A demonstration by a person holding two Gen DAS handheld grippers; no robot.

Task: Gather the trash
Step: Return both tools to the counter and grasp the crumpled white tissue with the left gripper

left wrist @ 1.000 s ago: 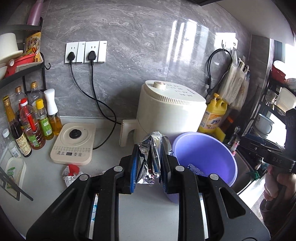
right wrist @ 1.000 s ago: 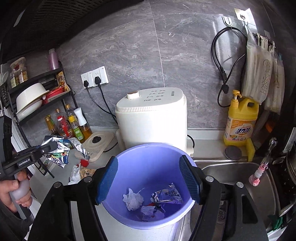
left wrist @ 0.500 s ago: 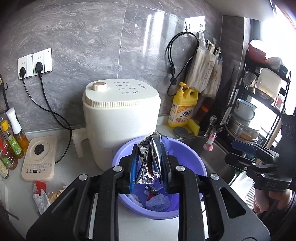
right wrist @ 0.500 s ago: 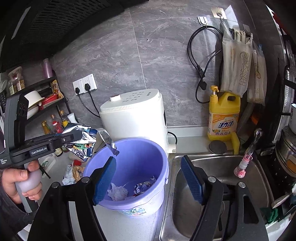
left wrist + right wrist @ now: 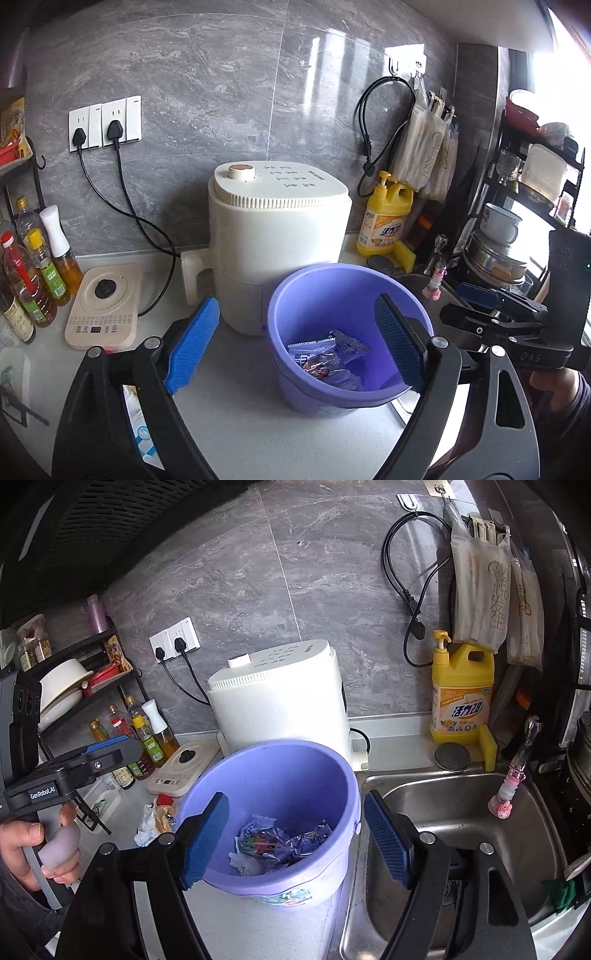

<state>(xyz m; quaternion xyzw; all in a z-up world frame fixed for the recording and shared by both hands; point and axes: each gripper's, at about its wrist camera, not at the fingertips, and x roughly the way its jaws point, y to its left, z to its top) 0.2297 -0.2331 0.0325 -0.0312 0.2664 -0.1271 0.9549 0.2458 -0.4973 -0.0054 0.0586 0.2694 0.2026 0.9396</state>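
**Foil wrapper dropped; more litter waits beside the bucket**

Half a second ago the left gripper (image 5: 295,343) was clamped on a crumpled foil wrapper above the purple bucket (image 5: 343,284); now its blue pads (image 5: 192,343) stand wide apart with nothing between them, and the wrappers (image 5: 325,358) lie at the bottom of the bucket. The right gripper (image 5: 295,842) is also spread wide and empty, hovering at the bucket's near rim, with one pad over the inside and the other toward the sink (image 5: 458,812) side.

The bucket stands on the counter (image 5: 236,417) just in front of the white appliance (image 5: 277,229), and the sink is just to its right.

By my reading, the drop step is finished and the next pick is due. Crumpled trash (image 5: 155,819) remains on the counter to the left of the bucket, near the small white scale-like pad (image 5: 184,764). The next move calls for the left gripper to swing away from the bucket toward that litter, descend with the pads open around one piece, and close. The pieces look thin and crinkly, so a low, flat approach to the counter would probably be needed.
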